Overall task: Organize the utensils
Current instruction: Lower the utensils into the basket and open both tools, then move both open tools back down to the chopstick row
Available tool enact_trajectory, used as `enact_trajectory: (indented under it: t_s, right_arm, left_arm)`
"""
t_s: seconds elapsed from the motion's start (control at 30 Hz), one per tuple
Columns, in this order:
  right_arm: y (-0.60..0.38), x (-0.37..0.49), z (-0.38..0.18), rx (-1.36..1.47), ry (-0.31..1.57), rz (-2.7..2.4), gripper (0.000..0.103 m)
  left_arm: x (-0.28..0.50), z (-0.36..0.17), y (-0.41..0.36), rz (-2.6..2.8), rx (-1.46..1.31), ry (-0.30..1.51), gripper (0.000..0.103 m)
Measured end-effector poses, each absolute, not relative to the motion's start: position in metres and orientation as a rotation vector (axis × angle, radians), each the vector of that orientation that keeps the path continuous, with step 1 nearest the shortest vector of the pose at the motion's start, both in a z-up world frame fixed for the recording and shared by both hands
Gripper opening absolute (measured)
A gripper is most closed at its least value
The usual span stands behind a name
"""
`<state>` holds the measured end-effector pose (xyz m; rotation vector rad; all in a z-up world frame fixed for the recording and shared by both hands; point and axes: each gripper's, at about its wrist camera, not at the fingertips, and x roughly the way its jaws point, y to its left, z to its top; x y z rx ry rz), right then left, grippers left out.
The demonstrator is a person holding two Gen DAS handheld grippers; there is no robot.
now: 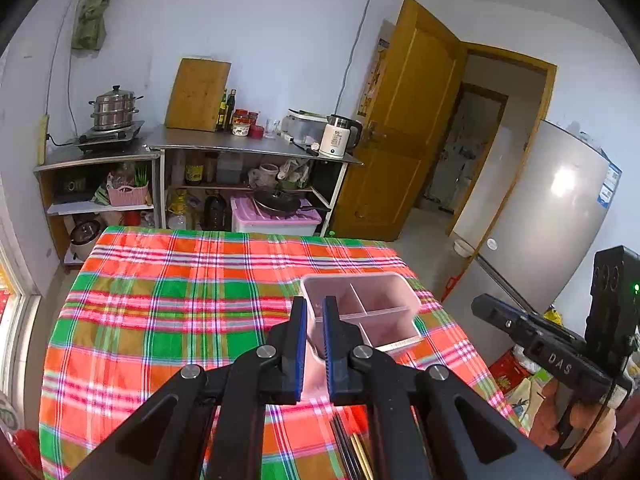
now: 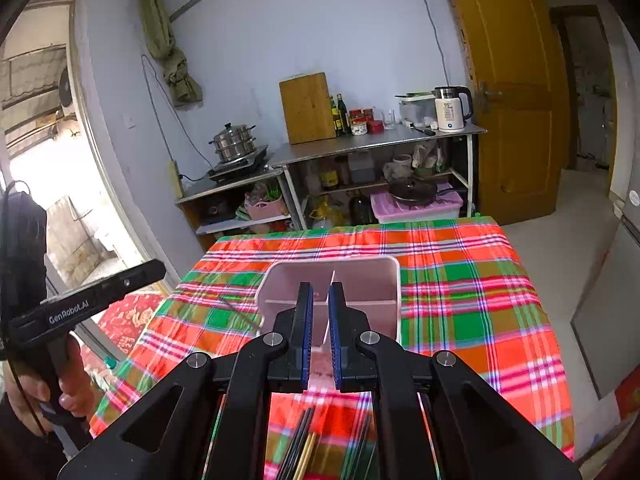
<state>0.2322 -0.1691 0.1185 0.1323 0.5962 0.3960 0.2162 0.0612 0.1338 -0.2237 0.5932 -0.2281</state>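
A pink utensil holder with inner dividers stands on the plaid tablecloth; it also shows in the right wrist view. A bundle of dark and yellow chopsticks lies on the cloth near the front edge, below the grippers, and shows in the right wrist view too. My left gripper hangs above the holder's left side, fingers a narrow gap apart, holding nothing. My right gripper hangs above the holder's middle, fingers likewise slightly apart and empty.
A metal counter with a kettle, bottles, a cutting board and a steamer pot stands behind the table. A yellow door and a fridge are to the right. An open doorway is to the left.
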Motion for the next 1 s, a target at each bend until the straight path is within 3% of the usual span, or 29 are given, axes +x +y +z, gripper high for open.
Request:
enact_trajectory:
  t_s: [0.43,0.57,0.77,0.9,1.0]
  right_arm:
    - [-0.192,0.143,0.091,0.157,0.607,0.384,0.008]
    - [-0.196,0.120,0.070,0.155,0.647,0.374,0.018]
    - [-0.201,0.096,0.054,0.161,0.672,0.365,0.018]
    - [-0.202,0.087,0.047,0.152,0.677,0.357,0.018]
    - [-0.203,0.084,0.042,0.145,0.690,0.347,0.018]
  left_arm:
    - [0.110,0.085,0.044,-0.248,-0.206,0.616,0.007]
    - [0.089,0.063,0.037,-0.249,-0.196,0.649,0.007]
    - [0.069,0.045,0.033,-0.249,-0.186,0.661,0.007]
    - [0.064,0.039,0.031,-0.251,-0.191,0.663,0.022]
    - [0.063,0.031,0.028,-0.256,-0.197,0.682,0.022]
